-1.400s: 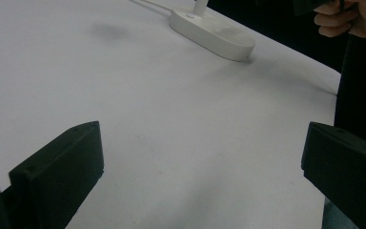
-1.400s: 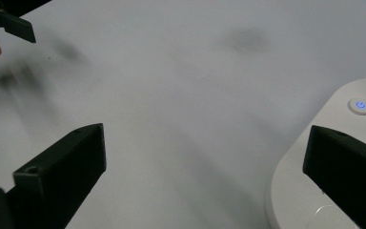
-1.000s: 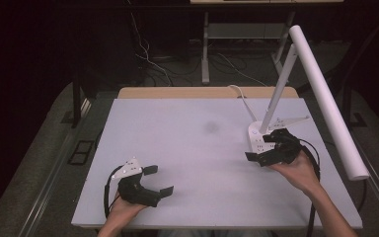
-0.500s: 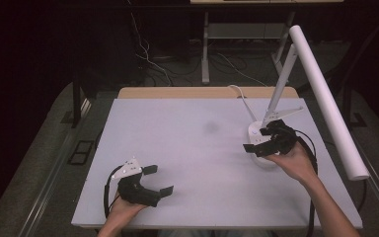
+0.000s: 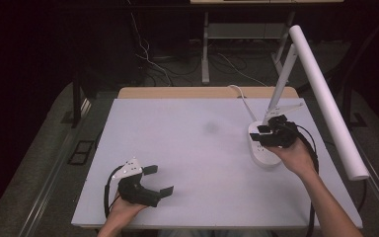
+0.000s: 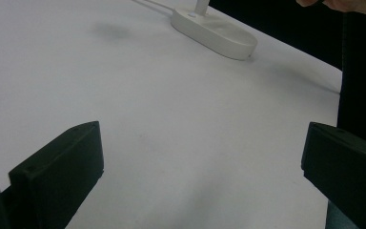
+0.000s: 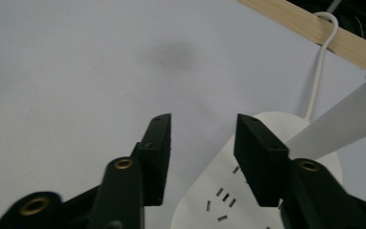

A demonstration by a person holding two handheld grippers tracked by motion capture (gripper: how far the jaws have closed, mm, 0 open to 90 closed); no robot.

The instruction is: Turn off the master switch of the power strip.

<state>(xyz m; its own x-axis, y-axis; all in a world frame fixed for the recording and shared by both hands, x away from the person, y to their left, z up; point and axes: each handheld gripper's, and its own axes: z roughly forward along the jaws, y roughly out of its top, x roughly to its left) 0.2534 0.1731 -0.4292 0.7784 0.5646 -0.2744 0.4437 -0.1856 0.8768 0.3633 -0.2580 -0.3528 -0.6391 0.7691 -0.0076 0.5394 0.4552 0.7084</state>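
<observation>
High view: the right gripper (image 5: 268,131), fingers narrowly parted, hovers over the lamp base (image 5: 264,148); the lamp could be knocked over. The left gripper (image 5: 154,181) is held wide open.

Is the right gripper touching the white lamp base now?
Cannot tell. The right gripper view shows the right gripper with jaws parted over the lamp base, yet neither contact nor gap shows plainly.

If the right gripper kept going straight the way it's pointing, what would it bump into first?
Probably the white lamp base, just under and ahead of the right gripper. Its open jaws tilt down over the base's near edge, though depth is hard to judge.
</observation>
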